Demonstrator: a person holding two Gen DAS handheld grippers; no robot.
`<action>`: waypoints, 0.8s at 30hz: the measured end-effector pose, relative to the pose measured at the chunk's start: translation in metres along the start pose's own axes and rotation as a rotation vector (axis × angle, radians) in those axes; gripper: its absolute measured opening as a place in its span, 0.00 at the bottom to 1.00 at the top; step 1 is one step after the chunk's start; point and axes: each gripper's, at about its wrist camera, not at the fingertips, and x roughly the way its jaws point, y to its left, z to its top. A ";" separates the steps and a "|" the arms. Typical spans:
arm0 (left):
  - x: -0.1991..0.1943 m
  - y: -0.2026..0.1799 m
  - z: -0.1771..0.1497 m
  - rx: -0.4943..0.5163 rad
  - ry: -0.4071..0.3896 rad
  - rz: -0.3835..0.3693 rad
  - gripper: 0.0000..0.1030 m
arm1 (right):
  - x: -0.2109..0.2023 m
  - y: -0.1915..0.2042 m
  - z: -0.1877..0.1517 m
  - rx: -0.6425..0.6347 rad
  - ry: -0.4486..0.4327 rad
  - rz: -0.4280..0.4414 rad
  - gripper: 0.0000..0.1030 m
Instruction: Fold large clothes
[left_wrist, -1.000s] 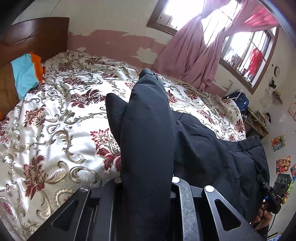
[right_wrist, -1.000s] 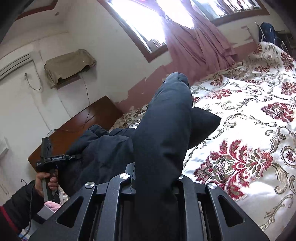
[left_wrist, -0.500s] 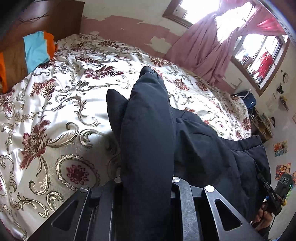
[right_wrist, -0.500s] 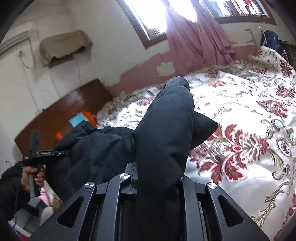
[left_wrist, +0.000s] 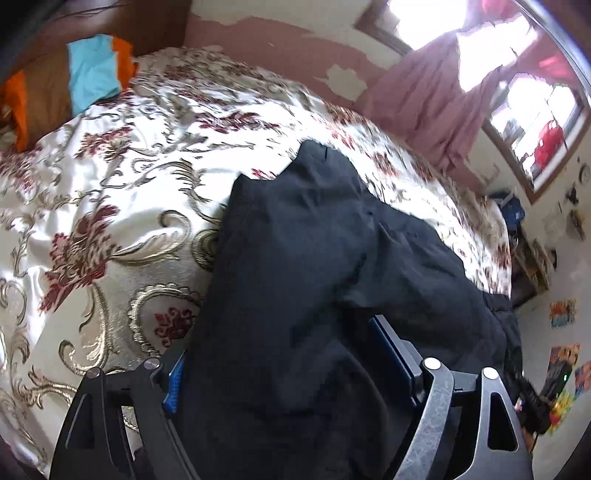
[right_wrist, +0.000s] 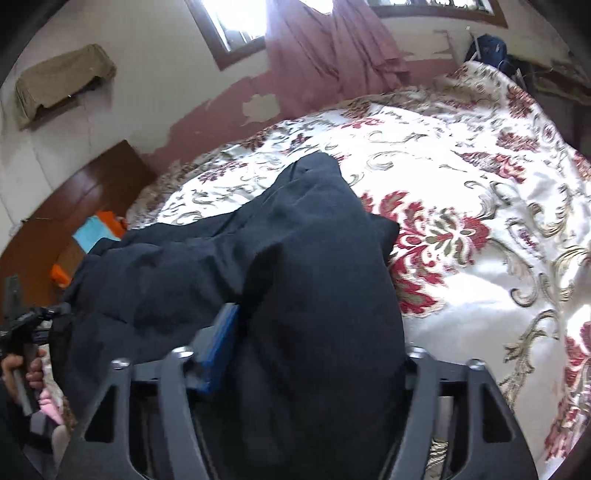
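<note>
Here the left gripper (left_wrist: 291, 376) has just been opening: its jaws stand wide apart, blue pads bared, with a thick fold of the dark coat (left_wrist: 306, 258) lying loose between them rather than pinched. The right gripper (right_wrist: 306, 354) has likewise just been opening, its jaws spread wide, one blue pad (right_wrist: 221, 343) clear of the cloth, the coat draped through the gap. The coat lies on the near part of the bed (left_wrist: 110, 192), its bulk stretching between the two grippers and one end reaching toward the far side. A striped pillow (left_wrist: 92, 77) sits at the headboard (right_wrist: 74, 199). In the right view a hand (right_wrist: 22, 373) grips the left gripper's handle at the near left.
</note>
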 end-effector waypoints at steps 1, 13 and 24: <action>-0.001 0.002 -0.001 -0.004 0.000 0.003 0.82 | -0.005 0.003 0.000 -0.016 -0.023 -0.019 0.85; -0.044 -0.029 -0.030 0.171 -0.172 0.099 0.91 | -0.059 0.054 -0.011 -0.206 -0.222 -0.158 0.91; -0.089 -0.070 -0.076 0.295 -0.339 0.096 0.94 | -0.098 0.078 -0.035 -0.174 -0.320 -0.119 0.91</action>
